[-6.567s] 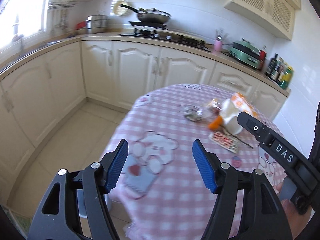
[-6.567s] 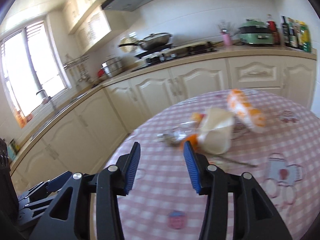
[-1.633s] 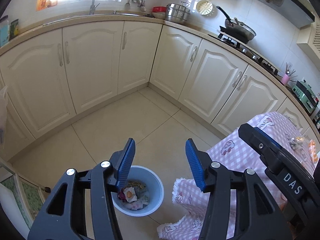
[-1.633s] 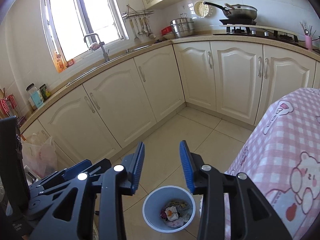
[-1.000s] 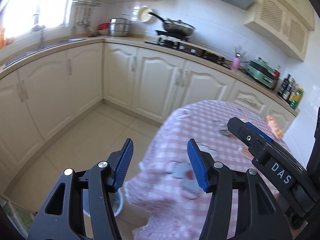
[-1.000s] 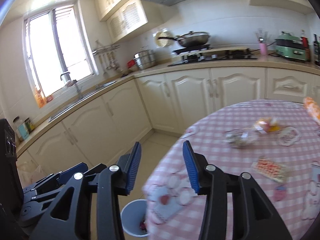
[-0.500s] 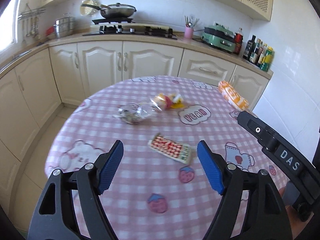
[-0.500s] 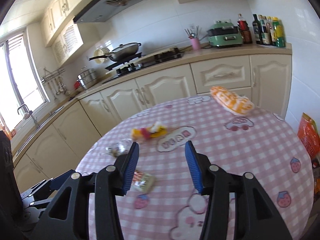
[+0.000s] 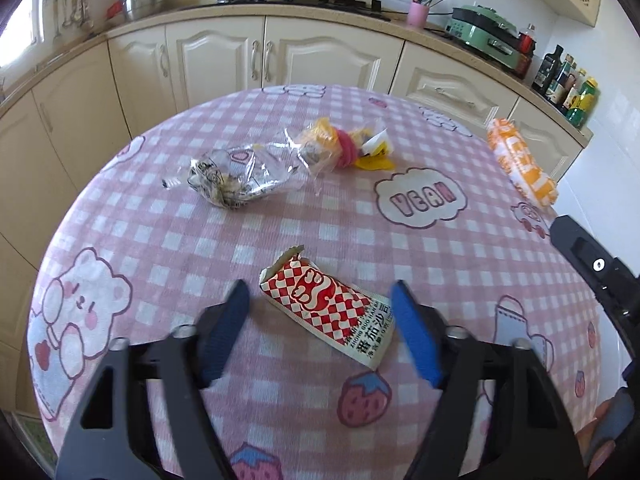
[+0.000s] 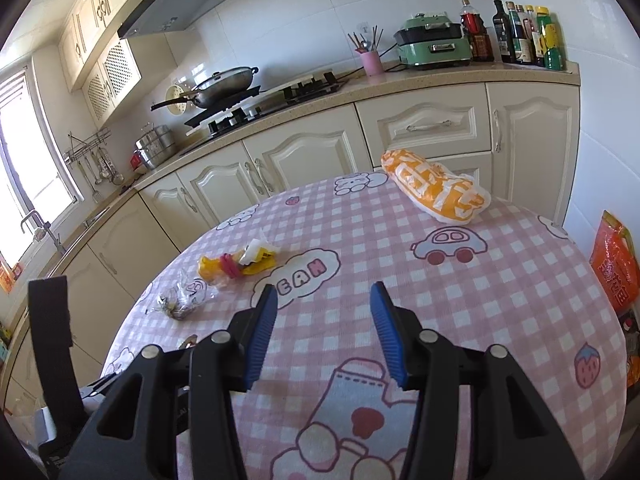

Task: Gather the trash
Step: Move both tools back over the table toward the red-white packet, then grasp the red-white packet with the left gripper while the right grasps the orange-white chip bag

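A torn red-and-white checkered packet point(image 9: 328, 308) lies flat on the pink checked tablecloth point(image 9: 160, 240). My left gripper point(image 9: 320, 300) straddles it, one blue pad on each side. Its jaws are closing, and the pads do not press on the packet. Farther back lie a crumpled clear plastic bag point(image 9: 236, 180) and a yellow and pink wrapper point(image 9: 348, 146). An orange-and-white bag point(image 9: 520, 164) sits at the far right edge. My right gripper point(image 10: 323, 296) hovers open over bare cloth, with nothing between its fingers. Ahead of it are the wrapper point(image 10: 236, 266), the clear bag point(image 10: 180, 302) and the orange bag point(image 10: 436, 192).
Cream cabinets point(image 9: 224, 56) and a counter with a stove point(image 10: 260, 104), a green cooker point(image 10: 432, 46) and bottles point(image 10: 520, 32) curve behind the round table. A red-orange bag point(image 10: 616, 276) stands beyond the table's right edge. The table edge drops off at the left.
Both views have swung from the floor and cabinets onto the table. The left gripper has come forward and down, so the checkered packet now lies between its fingers. The right gripper has moved rightward along the table.
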Demonstrator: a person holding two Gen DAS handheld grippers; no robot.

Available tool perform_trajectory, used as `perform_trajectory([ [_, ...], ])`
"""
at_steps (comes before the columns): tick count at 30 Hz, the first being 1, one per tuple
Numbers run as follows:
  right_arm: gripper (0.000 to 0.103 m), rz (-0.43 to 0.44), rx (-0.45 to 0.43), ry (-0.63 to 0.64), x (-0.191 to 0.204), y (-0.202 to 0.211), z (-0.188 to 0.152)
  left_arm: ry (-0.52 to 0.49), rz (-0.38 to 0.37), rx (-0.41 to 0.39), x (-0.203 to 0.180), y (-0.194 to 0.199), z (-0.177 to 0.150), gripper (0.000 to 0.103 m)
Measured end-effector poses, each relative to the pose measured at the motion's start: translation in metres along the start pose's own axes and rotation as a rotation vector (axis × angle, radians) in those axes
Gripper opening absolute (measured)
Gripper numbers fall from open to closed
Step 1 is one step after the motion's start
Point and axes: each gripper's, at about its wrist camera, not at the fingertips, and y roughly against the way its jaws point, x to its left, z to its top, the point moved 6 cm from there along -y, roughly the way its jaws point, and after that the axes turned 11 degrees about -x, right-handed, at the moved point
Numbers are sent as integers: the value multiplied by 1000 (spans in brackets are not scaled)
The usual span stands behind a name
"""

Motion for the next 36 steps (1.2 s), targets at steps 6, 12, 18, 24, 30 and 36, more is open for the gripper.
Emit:
perform_trajectory([
  [6,50,-5,7,15,-5,-13,6,-20,-3,-24,2,-4,5,30],
  [12,52,-42,-6,14,-25,-20,18,-53,-69,-33,-14,-9,17,22],
  [18,53,-108,-26,11,-55,-29,36,-59,-137,-94,-40,-8,45,22],
  [24,57,-168,-34,88,-70,-51,57,-47,-171,-134,-58,-15,75,22],
  [30,59,-211,37,232,-72,-101,65,-40,-178,-139,-63,-33,95,22],
  [36,52,-273,107,279,-85,-137,58,-28,-176,-125,-57,-45,98,22],
])
